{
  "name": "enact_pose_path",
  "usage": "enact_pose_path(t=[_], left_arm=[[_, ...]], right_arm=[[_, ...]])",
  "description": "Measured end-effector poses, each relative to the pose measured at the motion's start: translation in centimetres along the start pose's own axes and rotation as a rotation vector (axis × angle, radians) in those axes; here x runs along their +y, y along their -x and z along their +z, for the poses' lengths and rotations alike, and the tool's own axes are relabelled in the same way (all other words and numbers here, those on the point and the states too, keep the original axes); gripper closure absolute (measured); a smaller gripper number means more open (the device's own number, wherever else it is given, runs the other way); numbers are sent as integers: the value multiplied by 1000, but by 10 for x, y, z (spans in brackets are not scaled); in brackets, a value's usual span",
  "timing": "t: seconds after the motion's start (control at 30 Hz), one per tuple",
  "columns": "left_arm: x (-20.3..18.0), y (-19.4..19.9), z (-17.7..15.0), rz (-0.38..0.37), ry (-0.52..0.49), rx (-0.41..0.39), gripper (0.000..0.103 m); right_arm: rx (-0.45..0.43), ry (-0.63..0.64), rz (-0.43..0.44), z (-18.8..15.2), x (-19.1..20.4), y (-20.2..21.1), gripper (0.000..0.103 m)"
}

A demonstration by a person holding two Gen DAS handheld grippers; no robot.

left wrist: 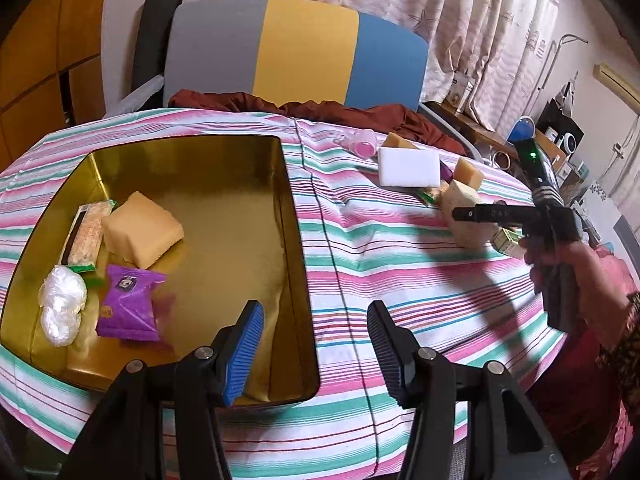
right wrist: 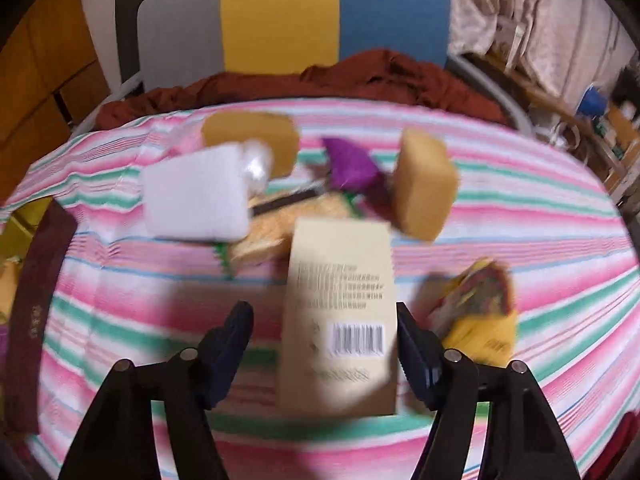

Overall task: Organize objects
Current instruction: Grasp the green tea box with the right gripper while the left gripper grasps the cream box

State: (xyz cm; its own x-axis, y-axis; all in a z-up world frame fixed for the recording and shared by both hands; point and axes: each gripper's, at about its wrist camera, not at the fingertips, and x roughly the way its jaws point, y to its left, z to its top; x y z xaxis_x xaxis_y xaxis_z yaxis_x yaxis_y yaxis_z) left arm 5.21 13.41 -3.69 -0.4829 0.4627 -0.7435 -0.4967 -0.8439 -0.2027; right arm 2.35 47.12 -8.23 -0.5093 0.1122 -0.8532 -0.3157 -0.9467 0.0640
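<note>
Tin (left wrist: 292, 264) on striped counter (left wrist: 400, 280), snacks inside; left tongs (left wrist: 316, 344) parted, empty; right tongs (right wrist: 325, 344) astride beige box (right wrist: 340, 312), grip unclear.

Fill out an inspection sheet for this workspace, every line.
Surface: striped tablecloth, wrinkled.
Job's things: gold tin holds a purple packet, tan packet, cracker packet and clear bag; white block, tan packets and a beige carton lie outside it.
Clutter: pink cup, red cloth.
Grippers: left hand-held gripper open, empty, above the tin's rim; right hand-held gripper open around the carton; contact blurred.
Cables: nothing seen.
Surroundings: chair, curtain.
</note>
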Motion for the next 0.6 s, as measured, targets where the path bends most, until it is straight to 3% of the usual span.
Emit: enact_pose_path(t=[0.13,0.23,0.33,0.4,0.47,0.6], left_arm=[[-8,-5,1,-6,-24,15,48],[-14,-10,0,-15,-33,27,48],[-22,-15,1,-14,-45,37,47],[-26,-16,1,0,-59,32,44],[-31,-16,2,-1,-66,28,43],[-43,-17,5,-37,-74,32,43]], right_arm=[[12,44,173,-26,25,19,32],[-40,106,193,-39,26,45,28],[-122,97,122,-40,-3,67,18],[-164,87,19,-34,-26,73,15],[-166,71,-75,-32,-55,71,14],[-115,30,-129,-31,-94,49,14]])
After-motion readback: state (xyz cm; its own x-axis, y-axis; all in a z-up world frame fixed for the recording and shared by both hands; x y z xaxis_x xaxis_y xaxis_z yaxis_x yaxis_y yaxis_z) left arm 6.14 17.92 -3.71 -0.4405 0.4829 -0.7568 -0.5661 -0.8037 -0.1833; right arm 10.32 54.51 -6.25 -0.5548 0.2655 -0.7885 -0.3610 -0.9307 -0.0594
